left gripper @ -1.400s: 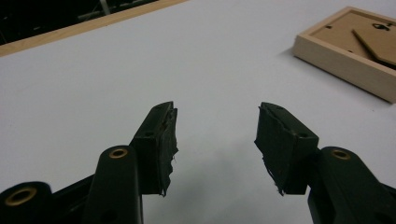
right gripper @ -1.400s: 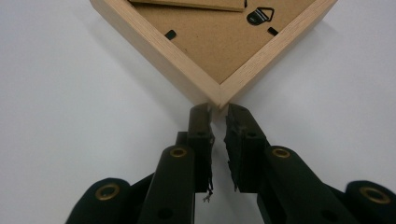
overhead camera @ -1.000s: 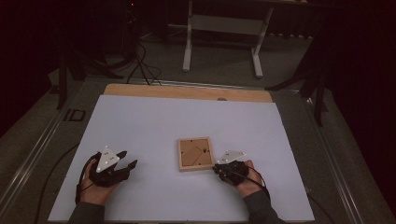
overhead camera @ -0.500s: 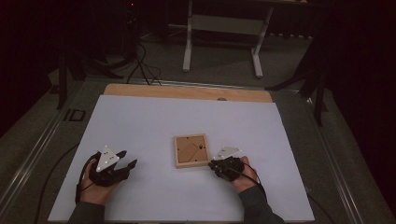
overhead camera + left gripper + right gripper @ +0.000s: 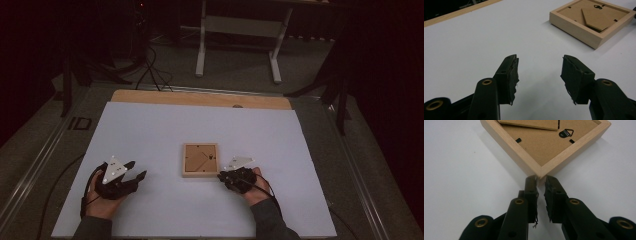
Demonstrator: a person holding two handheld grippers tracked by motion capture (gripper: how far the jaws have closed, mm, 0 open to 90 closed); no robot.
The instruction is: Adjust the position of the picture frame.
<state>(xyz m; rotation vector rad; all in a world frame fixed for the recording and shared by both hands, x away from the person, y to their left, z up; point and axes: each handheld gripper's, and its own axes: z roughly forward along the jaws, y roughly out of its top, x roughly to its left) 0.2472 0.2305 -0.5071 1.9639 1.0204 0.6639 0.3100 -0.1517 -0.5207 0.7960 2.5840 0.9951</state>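
The wooden picture frame lies face down near the middle of the white worktop, its brown backing board and small black hanger uppermost, the folded stand flat against the backing; it sits closer to my near edge than to the far one, and to the right of centre between my two hands.

My right tool rests low on the worktop at the frame's near right corner; in the right gripper view the jaws stand almost together, a thin gap between them, and the frame's corner sits right at their tips; I cannot tell whether the tips touch the wood or stop just short, but they are not clamped on it; the corner is wider than the gap, so this reads to me as a nudge rather than a grasp.

My left tool lies well to the left of the frame, jaws wide apart and holding nothing; in the left gripper view the frame shows far off to the right, well apart from the pads.

As I judge it, the work is at an early stage; the frame is flat, closed and unlifted; nothing has been opened or taken out; what is left is getting a real hold on it, probably with the left tool coming in to steady the other side.
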